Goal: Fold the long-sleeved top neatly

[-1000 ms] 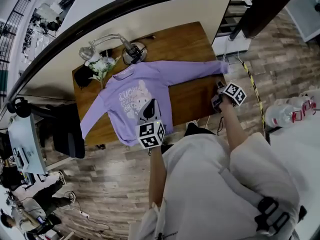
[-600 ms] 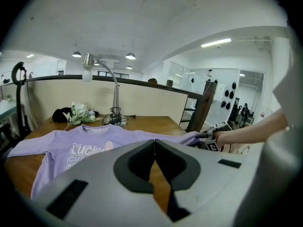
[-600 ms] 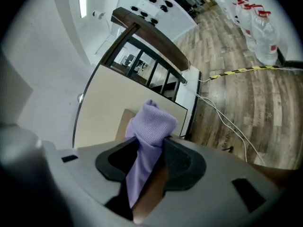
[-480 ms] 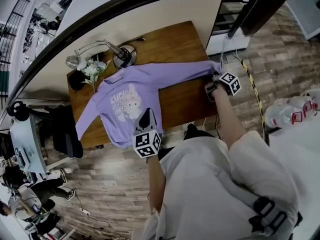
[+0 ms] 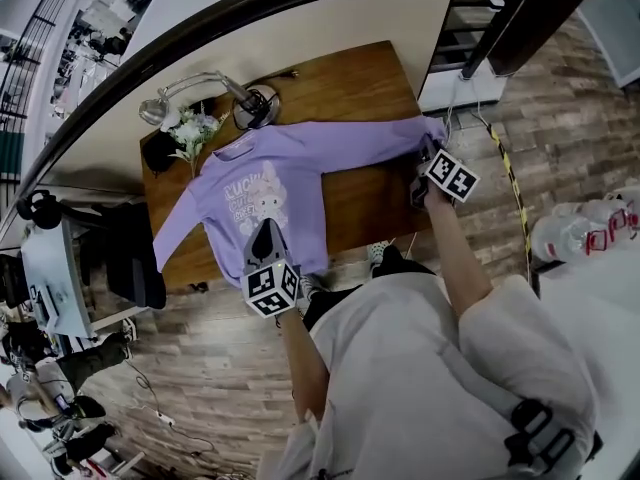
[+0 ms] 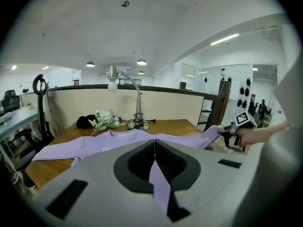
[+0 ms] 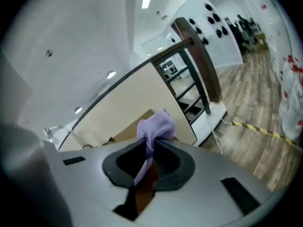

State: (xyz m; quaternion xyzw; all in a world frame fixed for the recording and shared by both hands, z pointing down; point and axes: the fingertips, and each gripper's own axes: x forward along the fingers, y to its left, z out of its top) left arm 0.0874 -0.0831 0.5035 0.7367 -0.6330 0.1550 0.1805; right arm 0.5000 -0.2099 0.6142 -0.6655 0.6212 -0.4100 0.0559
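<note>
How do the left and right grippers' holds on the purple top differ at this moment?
The left gripper clamps the hem of the purple long-sleeved top at the table's near edge, while the right gripper holds a sleeve cuff at the table's right end. The left gripper's jaws press together on a thin strip of fabric. The right gripper's jaws have just been closing on a bunched cuff. Both grip the same top.

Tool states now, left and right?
Left tool: closed, holding hem of the purple top.
Right tool: jaws just been closing, now pinching the sleeve cuff.
</note>
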